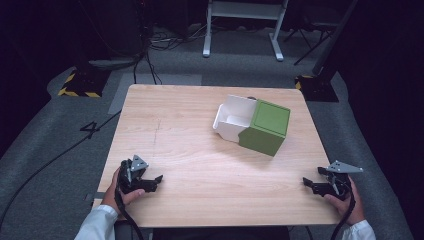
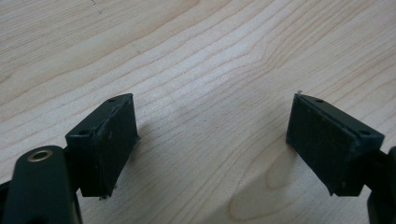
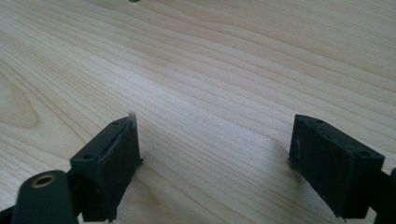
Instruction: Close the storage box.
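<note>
A box made of a white open tray (image 1: pixel 231 120) and a green sleeve (image 1: pixel 265 127) lies on the wooden table (image 1: pixel 190 130), right of centre toward the back. The white part sticks out of the sleeve's left end. My left gripper (image 1: pixel 158 182) rests near the front left edge, held in a hand, jaws open. Its own view shows my left gripper (image 2: pixel 212 135) with bare wood between its pads. My right gripper (image 1: pixel 305 184) sits at the front right edge, also open. In its own view my right gripper (image 3: pixel 214 154) has nothing between its pads.
Dark floor surrounds the table, with cables (image 1: pixel 135 60) at the back left and a white frame's legs (image 1: pixel 242 30) behind. Yellow-black striped bases (image 1: pixel 80 82) stand at the back left and back right corners.
</note>
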`<state>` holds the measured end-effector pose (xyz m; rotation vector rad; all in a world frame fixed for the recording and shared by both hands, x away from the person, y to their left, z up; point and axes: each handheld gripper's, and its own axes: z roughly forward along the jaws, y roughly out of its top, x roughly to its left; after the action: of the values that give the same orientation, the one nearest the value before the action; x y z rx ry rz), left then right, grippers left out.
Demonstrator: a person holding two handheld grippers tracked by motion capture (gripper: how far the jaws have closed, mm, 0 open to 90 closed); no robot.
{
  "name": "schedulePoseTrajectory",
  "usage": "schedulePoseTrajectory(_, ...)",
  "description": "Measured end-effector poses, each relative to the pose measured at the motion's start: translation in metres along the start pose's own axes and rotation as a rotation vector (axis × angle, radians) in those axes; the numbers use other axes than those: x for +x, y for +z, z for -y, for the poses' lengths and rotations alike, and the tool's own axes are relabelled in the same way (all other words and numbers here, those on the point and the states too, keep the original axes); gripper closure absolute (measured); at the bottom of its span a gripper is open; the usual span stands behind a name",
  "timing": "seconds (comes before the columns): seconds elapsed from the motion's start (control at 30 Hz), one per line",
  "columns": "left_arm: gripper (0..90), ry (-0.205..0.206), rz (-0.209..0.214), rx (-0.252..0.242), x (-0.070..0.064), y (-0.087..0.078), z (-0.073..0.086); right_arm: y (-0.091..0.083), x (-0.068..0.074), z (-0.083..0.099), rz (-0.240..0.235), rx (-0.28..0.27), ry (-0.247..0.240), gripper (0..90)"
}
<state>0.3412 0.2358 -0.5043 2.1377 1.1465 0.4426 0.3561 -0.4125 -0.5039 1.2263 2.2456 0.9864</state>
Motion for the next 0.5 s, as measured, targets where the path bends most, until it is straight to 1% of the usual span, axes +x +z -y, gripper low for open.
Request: schedulePoseTrajectory(0.5,16.5,0.004,0.004,-0.001,0.0005,0.0,0.0001,0.0,0.0,0.0,0.0,0.0,0.0,16.0)
